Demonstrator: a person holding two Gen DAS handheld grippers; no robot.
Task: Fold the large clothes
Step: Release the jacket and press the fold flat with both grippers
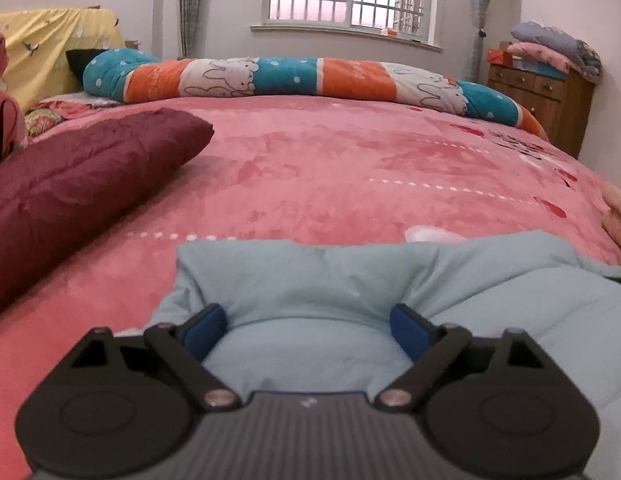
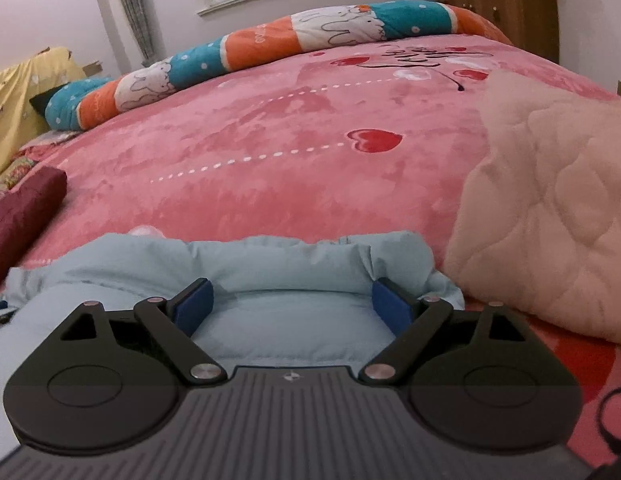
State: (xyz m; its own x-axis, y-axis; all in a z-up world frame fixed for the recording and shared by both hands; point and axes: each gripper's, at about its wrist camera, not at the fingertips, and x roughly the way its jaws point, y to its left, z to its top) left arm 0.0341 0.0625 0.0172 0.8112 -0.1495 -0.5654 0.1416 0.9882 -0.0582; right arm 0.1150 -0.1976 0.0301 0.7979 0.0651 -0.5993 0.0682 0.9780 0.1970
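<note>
The pale blue padded jacket (image 1: pixel 310 280) looks puffy, light and slippery — best pinched at its rolled edge, between the wide-open, empty left gripper (image 1: pixel 308 330) and right gripper (image 2: pixel 292 302).

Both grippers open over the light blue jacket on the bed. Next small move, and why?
Probably lift both clear: the left gripper and right gripper stand open, gripping nothing, and the jacket lies doubled on the pink bedspread.

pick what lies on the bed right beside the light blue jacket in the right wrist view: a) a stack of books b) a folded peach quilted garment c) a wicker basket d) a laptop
b: the peach quilted garment lies folded on the pink bedspread right of the light blue jacket.
</note>
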